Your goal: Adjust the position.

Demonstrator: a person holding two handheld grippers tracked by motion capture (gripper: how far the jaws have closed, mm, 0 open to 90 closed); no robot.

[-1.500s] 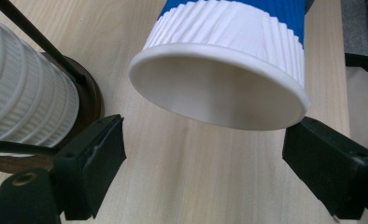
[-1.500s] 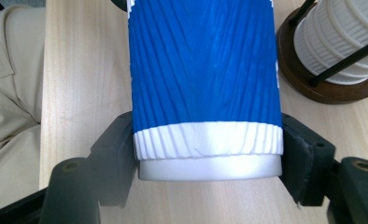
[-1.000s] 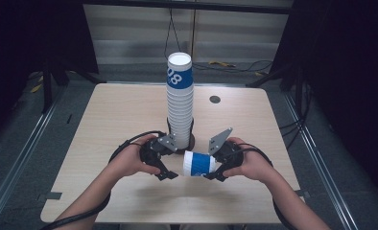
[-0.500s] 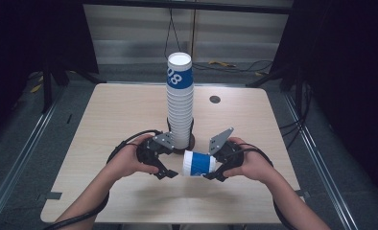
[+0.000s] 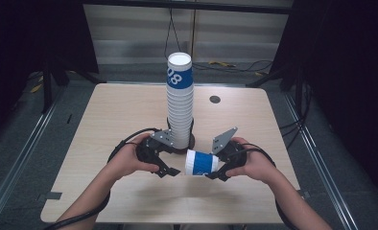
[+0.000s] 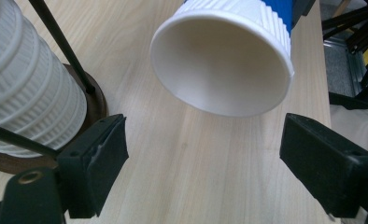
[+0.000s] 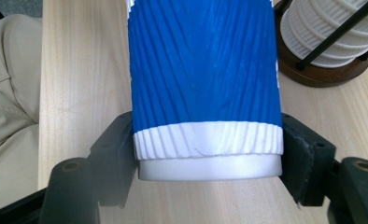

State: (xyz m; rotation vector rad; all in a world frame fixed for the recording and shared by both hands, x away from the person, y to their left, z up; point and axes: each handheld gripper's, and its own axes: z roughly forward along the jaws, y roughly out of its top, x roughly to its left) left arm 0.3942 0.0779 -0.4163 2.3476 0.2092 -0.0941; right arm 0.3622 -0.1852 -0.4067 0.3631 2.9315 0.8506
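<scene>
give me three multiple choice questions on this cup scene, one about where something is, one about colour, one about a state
1. Where does the tall stack of cups stand?
A. in a dark round holder near the table's middle
B. on the floor
C. at the table's far right corner

2. What colour is the band on the paper cup in the right tongs?
A. red
B. blue
C. green

3. How are the left tongs?
A. shut on the cup
B. shut on the stack
C. open, holding nothing

Answers: 1 A, the high view shows the base there. 2 B, the right gripper view shows blue ribbing. 3 C, their jaws stand wide apart before the cup's mouth.
</scene>
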